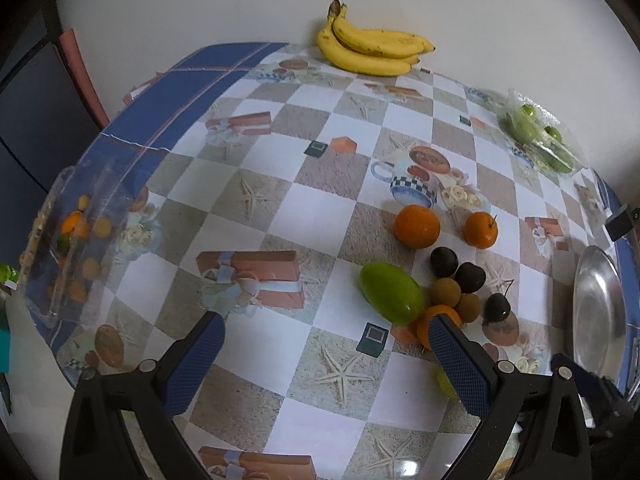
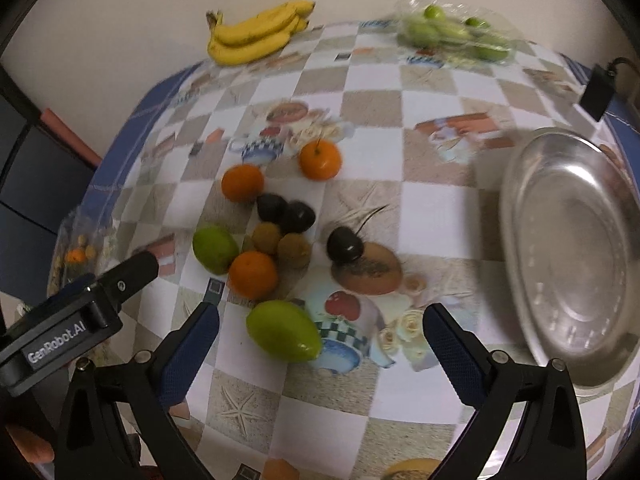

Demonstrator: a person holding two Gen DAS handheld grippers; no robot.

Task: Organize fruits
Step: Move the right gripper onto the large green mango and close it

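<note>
Both my grippers hang spread wide and hold nothing: the left gripper [image 1: 326,354] over bare counter [image 1: 312,216], the right gripper [image 2: 320,342] just above a green mango [image 2: 283,336] at lower centre of its view; so I judge no fruit is sorted yet and the first pick is in hand. The mango sits between my right fingers, so the next move calls for dropping around it, closing gently, then carrying it right to the steel plate [image 2: 520,216], which lies bare. The pile [image 2: 272,236] of oranges, dark fruits and a second mango crowds just beyond; I must not nudge it. Bananas [image 2: 256,36] lie at the far edge; a bag of green fruit [image 2: 452,32] sits upper right. Open room lies between pile and plate.
</note>
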